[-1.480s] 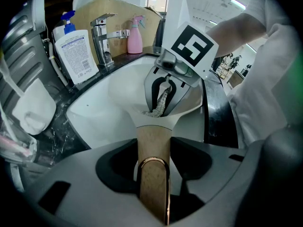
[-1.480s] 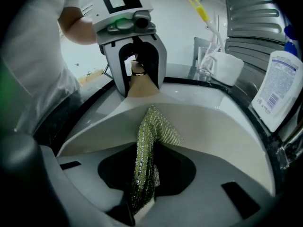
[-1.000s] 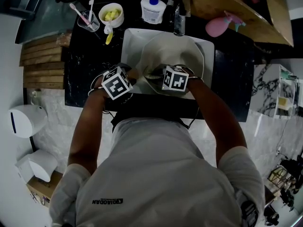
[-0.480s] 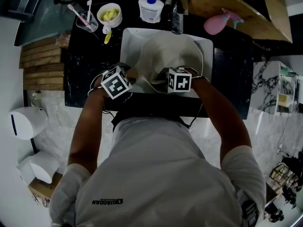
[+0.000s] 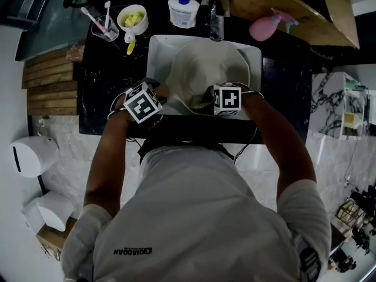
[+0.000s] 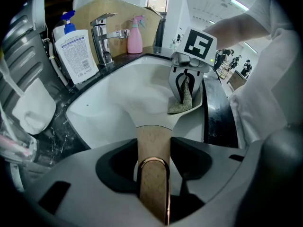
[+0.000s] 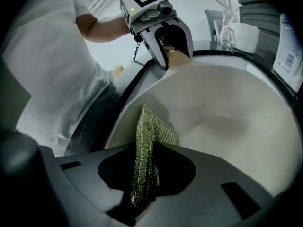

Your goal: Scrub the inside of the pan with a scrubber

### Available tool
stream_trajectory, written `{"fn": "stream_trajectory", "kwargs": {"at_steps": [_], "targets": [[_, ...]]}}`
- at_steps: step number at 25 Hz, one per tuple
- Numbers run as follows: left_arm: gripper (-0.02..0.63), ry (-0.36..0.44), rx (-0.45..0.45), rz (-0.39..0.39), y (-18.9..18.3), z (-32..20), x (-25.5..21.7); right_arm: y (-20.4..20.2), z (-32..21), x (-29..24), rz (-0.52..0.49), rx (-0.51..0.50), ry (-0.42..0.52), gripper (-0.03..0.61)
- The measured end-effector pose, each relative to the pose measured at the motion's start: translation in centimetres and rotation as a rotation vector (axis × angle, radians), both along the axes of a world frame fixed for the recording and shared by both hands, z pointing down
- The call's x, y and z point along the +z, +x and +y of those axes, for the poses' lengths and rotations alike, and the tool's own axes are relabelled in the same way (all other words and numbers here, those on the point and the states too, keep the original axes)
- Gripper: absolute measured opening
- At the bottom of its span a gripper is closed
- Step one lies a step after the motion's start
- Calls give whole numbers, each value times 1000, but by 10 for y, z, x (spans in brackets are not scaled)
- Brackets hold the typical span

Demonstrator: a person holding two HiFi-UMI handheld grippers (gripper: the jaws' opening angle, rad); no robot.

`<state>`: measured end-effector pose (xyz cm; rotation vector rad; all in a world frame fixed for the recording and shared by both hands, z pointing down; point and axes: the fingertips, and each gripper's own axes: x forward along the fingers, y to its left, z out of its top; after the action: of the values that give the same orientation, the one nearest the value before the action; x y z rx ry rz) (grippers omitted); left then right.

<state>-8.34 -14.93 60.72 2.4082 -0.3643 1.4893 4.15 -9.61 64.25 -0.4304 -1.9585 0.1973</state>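
Observation:
A white pan (image 5: 208,69) lies tilted in the sink (image 5: 157,46). My left gripper (image 5: 164,94) is shut on its wooden handle (image 6: 152,150) at the pan's near left; the handle's metal loop shows between the jaws in the left gripper view. My right gripper (image 5: 204,101) is shut on a green mesh scrubber (image 7: 147,141) whose free end rests on the pan's inner wall (image 7: 227,112) by the near rim. The left gripper view shows the right gripper (image 6: 185,86) with the scrubber (image 6: 182,103) hanging against the rim. The left gripper (image 7: 173,46) appears at the top of the right gripper view.
A faucet (image 5: 215,22) stands behind the sink, with a white pump bottle (image 5: 183,10) to its left and a pink spray bottle (image 5: 264,28) to its right. A cup of toothbrushes (image 5: 106,23) and a bowl of yellow pieces (image 5: 132,17) sit on the black counter (image 5: 111,81).
My right gripper with the scrubber has slid a little to the right along the pan's near side. The left gripper and the handle have stayed put.

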Motion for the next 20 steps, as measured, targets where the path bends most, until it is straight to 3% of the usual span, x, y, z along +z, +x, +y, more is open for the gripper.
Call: {"fn": "stream_trajectory", "kwargs": {"at_steps": [14, 20], "targets": [[219, -5, -2, 3, 0, 0, 0, 37, 3, -11, 113, 99, -201, 91], [219, -6, -4, 3, 1, 1, 0, 37, -2, -13, 103, 107, -170, 89]]}}
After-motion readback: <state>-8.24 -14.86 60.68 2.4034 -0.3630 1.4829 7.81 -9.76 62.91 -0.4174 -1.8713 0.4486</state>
